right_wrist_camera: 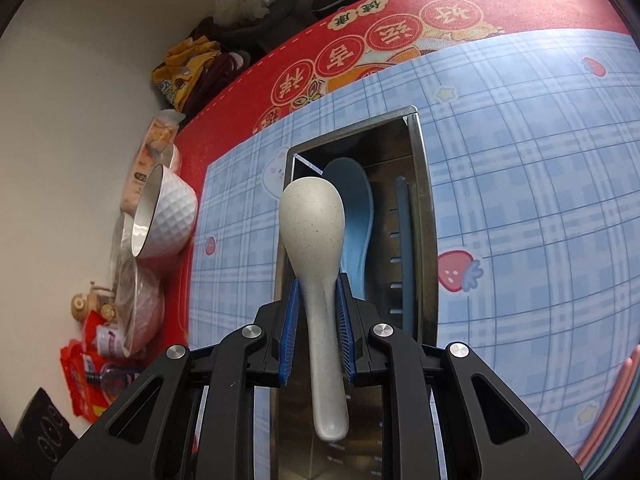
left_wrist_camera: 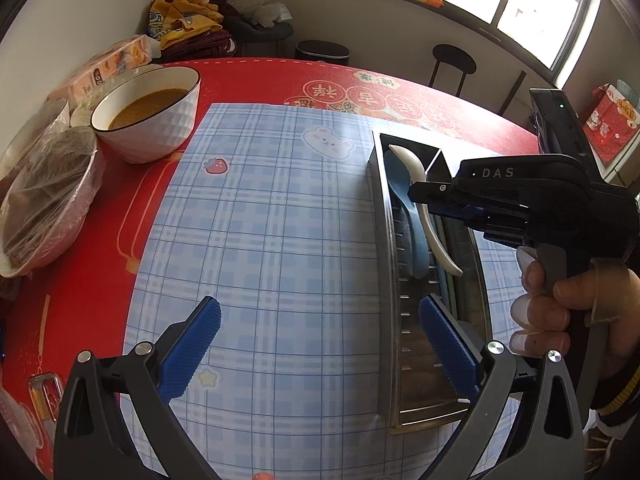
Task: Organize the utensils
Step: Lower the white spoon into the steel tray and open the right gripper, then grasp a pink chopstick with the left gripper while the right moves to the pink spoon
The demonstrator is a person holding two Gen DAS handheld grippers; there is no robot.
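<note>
A long steel utensil tray (left_wrist_camera: 386, 280) lies on the blue plaid mat (left_wrist_camera: 260, 220), with a light blue spoon (left_wrist_camera: 404, 216) inside it. My right gripper (left_wrist_camera: 426, 202) hangs over the tray, shut on a white speckled spoon (left_wrist_camera: 420, 184). In the right wrist view the white spoon (right_wrist_camera: 316, 232) sits handle-back between the pads of the right gripper (right_wrist_camera: 319, 292), bowl end over the tray (right_wrist_camera: 424, 184) and beside the blue spoon (right_wrist_camera: 354, 208). A dark blue stick (right_wrist_camera: 404, 248) also lies in the tray. My left gripper (left_wrist_camera: 320, 320) stands wide open and empty, its right finger over the tray's near end.
A white bowl of brown soup (left_wrist_camera: 148, 112) and a plastic-wrapped dish (left_wrist_camera: 44, 208) sit at the left on the red tablecloth (left_wrist_camera: 280, 76). A hand (left_wrist_camera: 552, 304) grips the right tool's handle. Pink and coloured sticks (right_wrist_camera: 616, 400) lie at the mat's edge.
</note>
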